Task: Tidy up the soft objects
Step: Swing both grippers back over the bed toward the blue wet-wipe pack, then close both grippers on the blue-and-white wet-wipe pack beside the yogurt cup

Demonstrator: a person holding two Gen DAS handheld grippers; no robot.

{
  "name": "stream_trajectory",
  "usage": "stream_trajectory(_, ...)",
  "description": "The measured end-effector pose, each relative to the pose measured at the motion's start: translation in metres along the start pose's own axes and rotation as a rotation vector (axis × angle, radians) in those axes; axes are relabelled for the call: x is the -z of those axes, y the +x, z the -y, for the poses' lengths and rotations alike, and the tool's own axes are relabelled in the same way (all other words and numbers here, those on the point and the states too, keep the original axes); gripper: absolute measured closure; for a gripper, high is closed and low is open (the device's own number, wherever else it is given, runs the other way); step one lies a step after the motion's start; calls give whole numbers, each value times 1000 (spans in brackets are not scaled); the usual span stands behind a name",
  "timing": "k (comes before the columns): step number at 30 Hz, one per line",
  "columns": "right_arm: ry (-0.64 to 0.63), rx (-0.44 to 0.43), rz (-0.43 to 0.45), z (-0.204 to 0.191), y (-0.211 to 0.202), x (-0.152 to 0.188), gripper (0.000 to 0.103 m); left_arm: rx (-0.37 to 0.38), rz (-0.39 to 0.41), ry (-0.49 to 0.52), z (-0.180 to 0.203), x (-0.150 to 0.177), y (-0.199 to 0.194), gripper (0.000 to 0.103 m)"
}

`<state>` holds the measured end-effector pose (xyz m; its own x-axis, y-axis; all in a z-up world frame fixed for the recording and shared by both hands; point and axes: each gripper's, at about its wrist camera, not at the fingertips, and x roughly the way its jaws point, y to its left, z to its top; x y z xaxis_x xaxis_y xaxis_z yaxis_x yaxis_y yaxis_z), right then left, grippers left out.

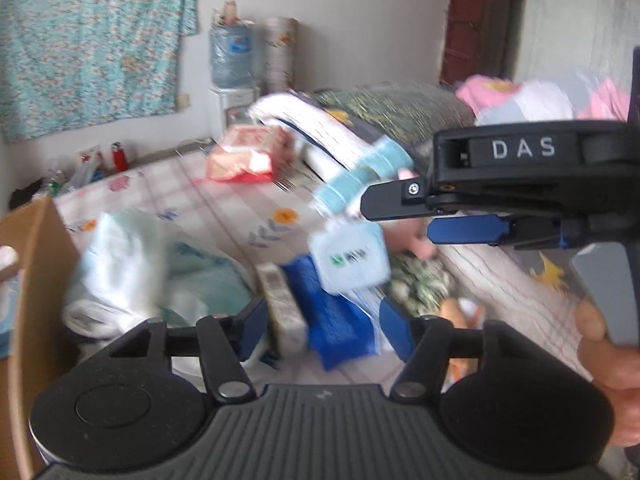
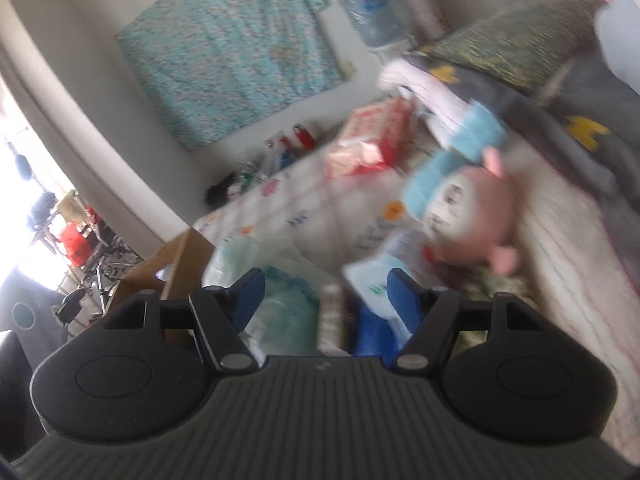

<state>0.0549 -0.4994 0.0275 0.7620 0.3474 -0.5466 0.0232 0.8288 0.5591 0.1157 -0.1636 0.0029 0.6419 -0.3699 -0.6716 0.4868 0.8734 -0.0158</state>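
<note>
Plush toy point(image 2: 468, 208) beyond right tongs point(image 2: 326, 300)

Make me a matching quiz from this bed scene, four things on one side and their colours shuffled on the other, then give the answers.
Things:
1. plush toy
2. tissue pack
3. flat bag
4. box

Colours:
A. brown
B. deep blue
C. pink with a light blue hat
D. red and white

Pairs: 1-C, 2-D, 3-B, 4-A
</note>
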Motion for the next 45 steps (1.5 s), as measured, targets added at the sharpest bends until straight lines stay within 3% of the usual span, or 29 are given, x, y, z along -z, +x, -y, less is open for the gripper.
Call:
stream_trajectory(6,60,11,-78,31,19,17,39,26,-52,-9,10,18,24,54)
stream_trajectory(12,73,46,-146,41,48,21,40,19,-56,24,16,24,41,54)
stream_trajectory(19,108,88,-211,53,77,17,40,14,-72,116,29,24,66,44)
stream_trajectory(22,111,97,-231,55,87,17,40,20,-68,126,32,25,72,38)
stream_trajectory(32,110,89,-283,46,114,15,37,63,-64,95,25,25,80,35)
stream_trajectory(45,282,-102,-308,62,114,14,35,83,-52,134,28,29,79,26)
